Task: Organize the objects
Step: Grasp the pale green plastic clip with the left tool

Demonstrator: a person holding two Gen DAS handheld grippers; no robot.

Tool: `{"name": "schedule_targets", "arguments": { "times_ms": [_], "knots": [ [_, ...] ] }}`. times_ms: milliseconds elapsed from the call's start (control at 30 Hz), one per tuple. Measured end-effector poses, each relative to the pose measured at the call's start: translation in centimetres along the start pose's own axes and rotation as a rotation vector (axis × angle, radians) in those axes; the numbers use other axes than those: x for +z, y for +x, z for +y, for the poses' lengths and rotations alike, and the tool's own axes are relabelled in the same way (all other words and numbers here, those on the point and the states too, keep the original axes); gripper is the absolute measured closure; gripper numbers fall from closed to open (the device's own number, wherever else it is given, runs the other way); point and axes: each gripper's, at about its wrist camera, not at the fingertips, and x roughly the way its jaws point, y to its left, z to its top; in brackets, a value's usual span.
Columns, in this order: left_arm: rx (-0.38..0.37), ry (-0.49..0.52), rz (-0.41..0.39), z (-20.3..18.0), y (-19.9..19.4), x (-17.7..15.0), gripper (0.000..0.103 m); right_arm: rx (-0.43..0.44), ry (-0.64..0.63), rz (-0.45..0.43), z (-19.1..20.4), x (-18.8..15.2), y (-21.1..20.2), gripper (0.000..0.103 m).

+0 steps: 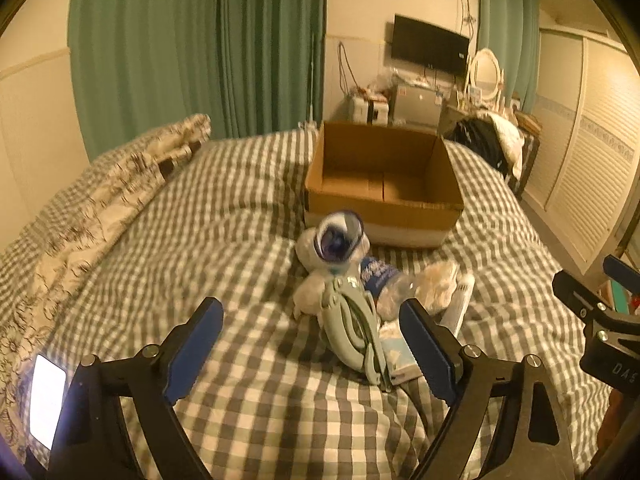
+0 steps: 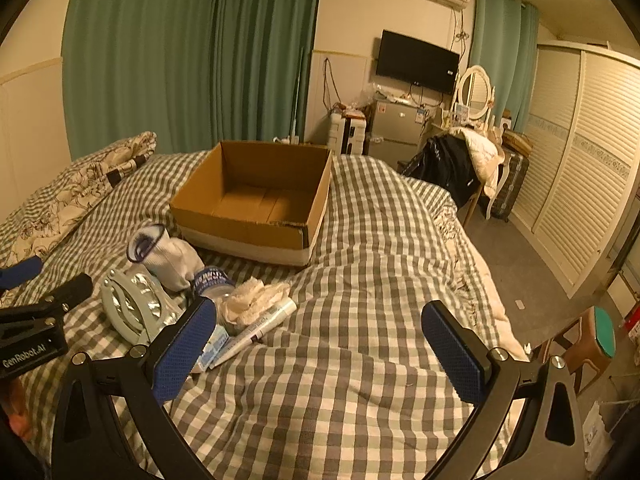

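An open cardboard box (image 1: pixel 382 204) (image 2: pixel 244 228) stands empty on the checked bedspread. In front of it lies a small pile: a white sock with a blue rim (image 1: pixel 338 240) (image 2: pixel 164 254), a plastic bottle with a blue label (image 1: pixel 382 280) (image 2: pixel 212 280), a pale green hand grip tool (image 1: pixel 354 328) (image 2: pixel 134 304), a cream cloth (image 1: pixel 440 284) (image 2: pixel 256 300), a white tube (image 1: pixel 460 306) (image 2: pixel 256 330) and a small packet (image 1: pixel 396 354) (image 2: pixel 212 346). My left gripper (image 1: pixel 310 350) is open, just short of the pile. My right gripper (image 2: pixel 320 350) is open and empty, to the right of the pile.
A floral quilt (image 1: pixel 108 208) (image 2: pixel 80 184) lies along the bed's left side. A lit phone (image 1: pixel 46 400) lies at the near left. Beyond the bed's right edge are a chair with clothes (image 2: pixel 460 164), a stool (image 2: pixel 596 340) and louvred wardrobe doors (image 2: pixel 580 160).
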Motion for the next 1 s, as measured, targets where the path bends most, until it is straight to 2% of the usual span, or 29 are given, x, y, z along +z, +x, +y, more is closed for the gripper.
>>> {"name": "schedule_targets", "arguments": {
  "times_ms": [133,233,333,400,467,600,733,1000],
  "knots": [
    [-0.013,-0.001,0.064,-0.4,2.3,-0.6,0.019,0.015,0.005,0.038,-0.2,-0.7,1.7,0.000],
    [-0.029,0.011,0.091,-1.0,3.5,-1.0,0.028,0.028,0.014,0.060,-0.4,-1.1,2.7,0.000],
    [-0.047,0.037,0.111,-1.9,4.3,-1.3,0.047,0.039,0.021,0.080,-0.6,-1.5,3.7,0.000],
    [-0.057,0.049,0.123,-2.4,4.6,-1.5,0.071,0.047,0.024,0.092,-0.5,-1.7,4.1,0.000],
    [-0.052,0.056,0.125,-2.6,4.6,-1.6,0.085,0.052,0.021,0.099,-0.4,-1.8,4.4,0.000],
    [-0.078,0.035,0.122,-2.1,4.1,-1.4,0.088,0.054,0.017,0.098,-0.2,-1.9,4.2,0.000],
    [-0.111,0.024,0.086,-1.6,2.3,-0.8,0.092,0.052,-0.001,0.090,0.3,-1.8,3.5,0.000],
    [-0.138,0.032,0.012,-0.4,-1.2,0.4,0.093,0.060,-0.060,0.078,2.5,-1.6,2.1,0.000]
  ]
}}
